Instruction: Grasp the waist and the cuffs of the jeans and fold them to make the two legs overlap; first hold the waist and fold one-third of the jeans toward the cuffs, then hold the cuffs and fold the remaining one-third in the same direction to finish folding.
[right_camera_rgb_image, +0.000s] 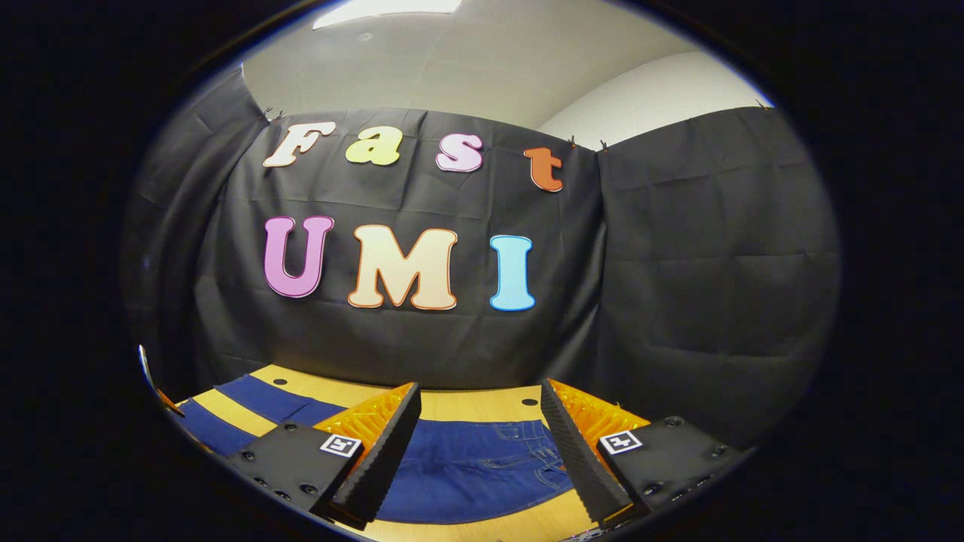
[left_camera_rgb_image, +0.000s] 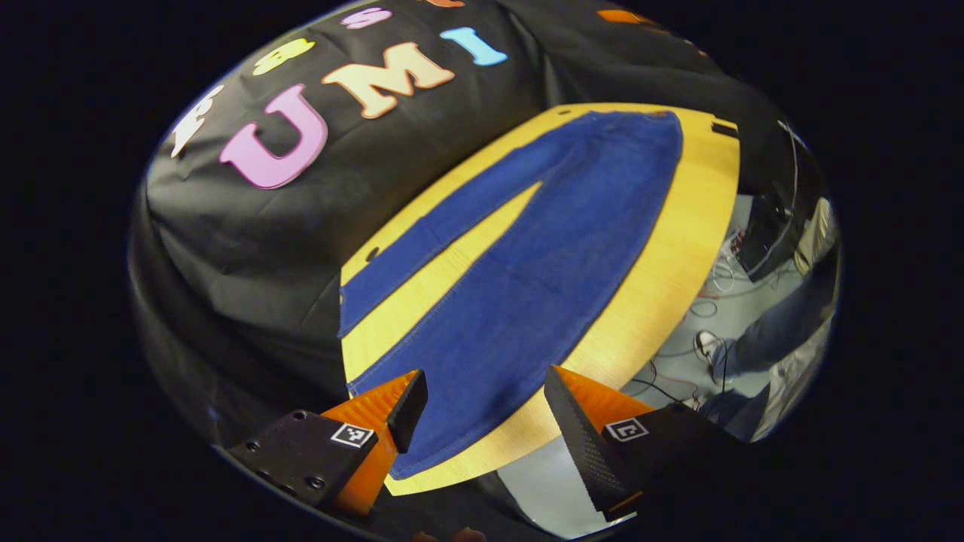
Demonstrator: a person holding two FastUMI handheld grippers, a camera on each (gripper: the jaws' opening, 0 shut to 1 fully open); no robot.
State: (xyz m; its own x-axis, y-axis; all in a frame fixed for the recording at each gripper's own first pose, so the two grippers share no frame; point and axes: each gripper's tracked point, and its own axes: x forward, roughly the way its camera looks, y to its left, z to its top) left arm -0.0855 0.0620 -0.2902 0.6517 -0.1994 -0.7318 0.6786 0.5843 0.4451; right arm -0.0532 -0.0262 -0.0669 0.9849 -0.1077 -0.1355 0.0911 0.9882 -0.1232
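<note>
Two grippers, left (left_camera_rgb_image: 482, 421) and right (right_camera_rgb_image: 476, 452), both spread, holding nothing. Jeans (left_camera_rgb_image: 527, 278) lie flat on table (left_camera_rgb_image: 678, 248), legs apart, waist toward 1 o'clock in left gripper view. Denim looks heavy, limp, grippy; pinch waistband (right_camera_rgb_image: 520, 435) and cuff (left_camera_rgb_image: 422, 452) hems.

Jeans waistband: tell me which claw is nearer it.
Right. The right claw hangs just above the waistband; the left claw is at the cuff end, open.

You have one pair of jeans (left_camera_rgb_image: 527, 278) with two legs, spread on one table (left_camera_rgb_image: 678, 256), and two hand-held grippers: left hand-held gripper (left_camera_rgb_image: 482, 403), right hand-held gripper (right_camera_rgb_image: 478, 436).
</note>
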